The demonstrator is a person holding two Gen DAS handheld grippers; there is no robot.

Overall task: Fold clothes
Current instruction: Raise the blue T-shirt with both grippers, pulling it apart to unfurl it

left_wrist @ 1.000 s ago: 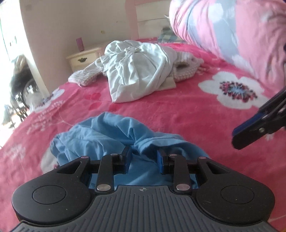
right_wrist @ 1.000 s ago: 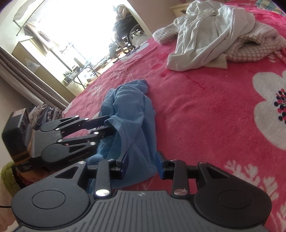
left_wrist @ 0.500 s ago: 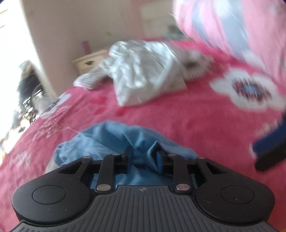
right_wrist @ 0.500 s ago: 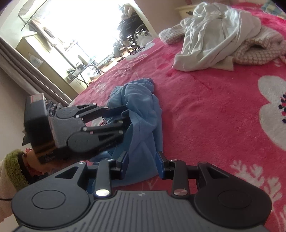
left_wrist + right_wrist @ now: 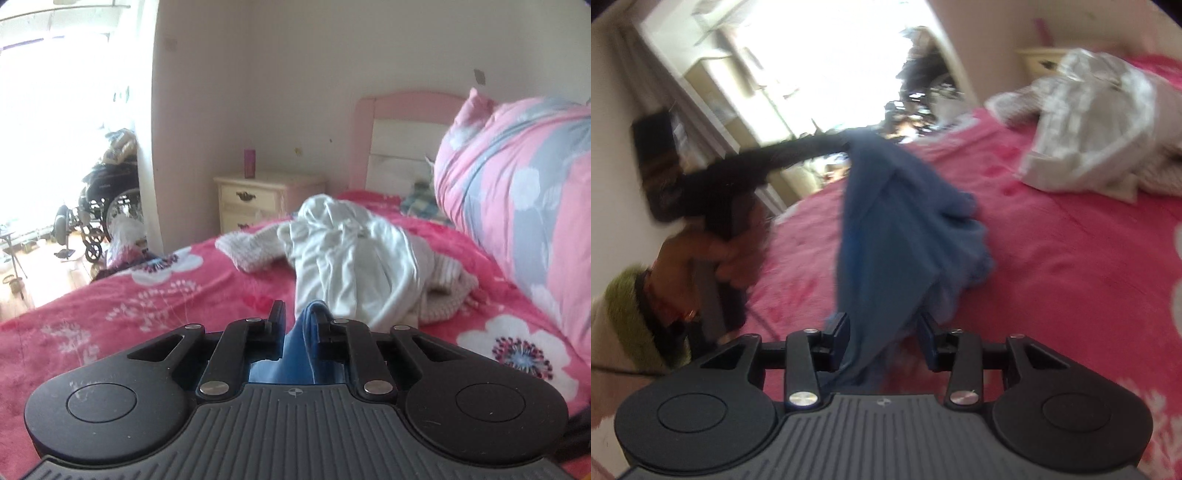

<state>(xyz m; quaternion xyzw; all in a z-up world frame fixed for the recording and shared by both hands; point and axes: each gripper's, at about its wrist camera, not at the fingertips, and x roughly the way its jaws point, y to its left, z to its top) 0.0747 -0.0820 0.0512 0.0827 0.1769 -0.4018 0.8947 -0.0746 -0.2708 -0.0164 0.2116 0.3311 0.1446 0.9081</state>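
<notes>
A blue garment (image 5: 886, 236) hangs from my left gripper (image 5: 846, 142), which has lifted one end of it above the pink floral bed cover (image 5: 1071, 258). In the left wrist view the left gripper (image 5: 301, 326) is shut on a fold of the blue garment (image 5: 304, 332). My right gripper (image 5: 882, 332) is open low over the bed, and the garment's lower end hangs loosely between its fingers. The garment's far end still rests bunched on the cover. The right wrist view is blurred by motion.
A pile of white clothes (image 5: 351, 258) over a knit sweater (image 5: 251, 247) lies farther up the bed. A rolled pink quilt (image 5: 517, 184) fills the right side. A nightstand (image 5: 258, 195) and a wheelchair (image 5: 99, 206) stand beyond the bed's left edge. A hand (image 5: 701, 266) holds the left gripper.
The left gripper closed on the blue garment and rose, pulling one end up off the bed. The right gripper stayed open near the garment's lower end.
</notes>
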